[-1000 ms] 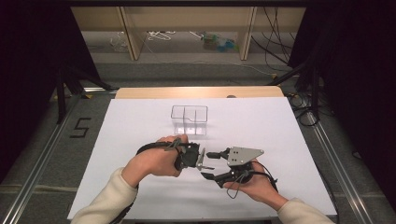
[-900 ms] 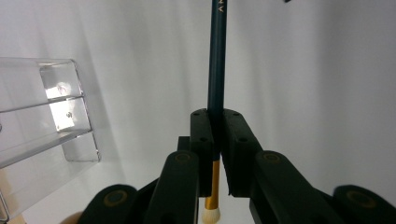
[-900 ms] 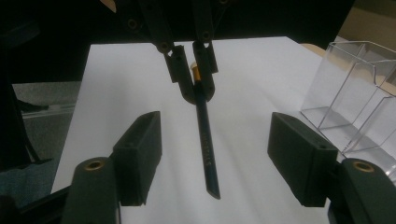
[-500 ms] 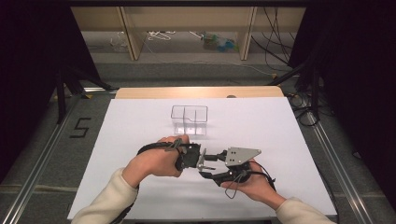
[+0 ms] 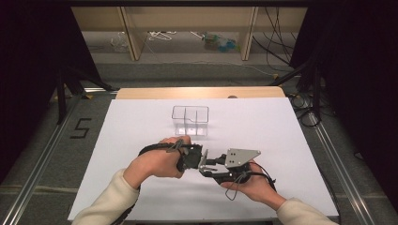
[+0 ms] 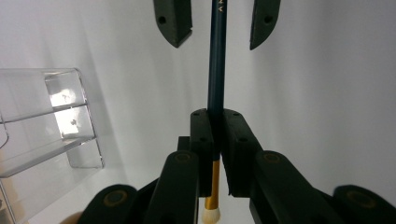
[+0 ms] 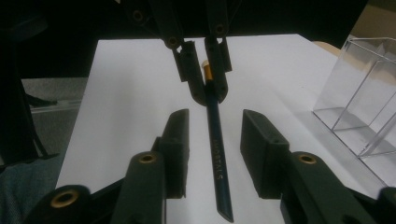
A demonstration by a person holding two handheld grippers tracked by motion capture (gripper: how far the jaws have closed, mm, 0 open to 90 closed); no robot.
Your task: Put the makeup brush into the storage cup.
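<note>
A dark blue pencil point(image 6: 217, 56) with a gold ferrule and a white eraser is clamped in my left gripper point(image 6: 215, 126), which is shut on it near the eraser end. The pencil's shaft point(image 7: 218, 158) runs out level between the pads of my right gripper point(image 7: 215, 140). Those jaws have just been closing, and a gap still shows on each side of the shaft. The two grippers meet tip to tip above the white table, left gripper point(image 5: 197, 158) facing right gripper point(image 5: 209, 165).
A clear plastic box point(image 5: 190, 120) with a divider stands on the white tabletop point(image 5: 291, 136) just beyond the hands; it appears close at the left point(image 6: 46, 121) and at the right point(image 7: 359, 93). Shelves and cables lie beyond the table's far edge.
The right gripper's jaws have narrowed around the pencil shaft. Both hands stay where they were, and the left gripper keeps its hold.
</note>
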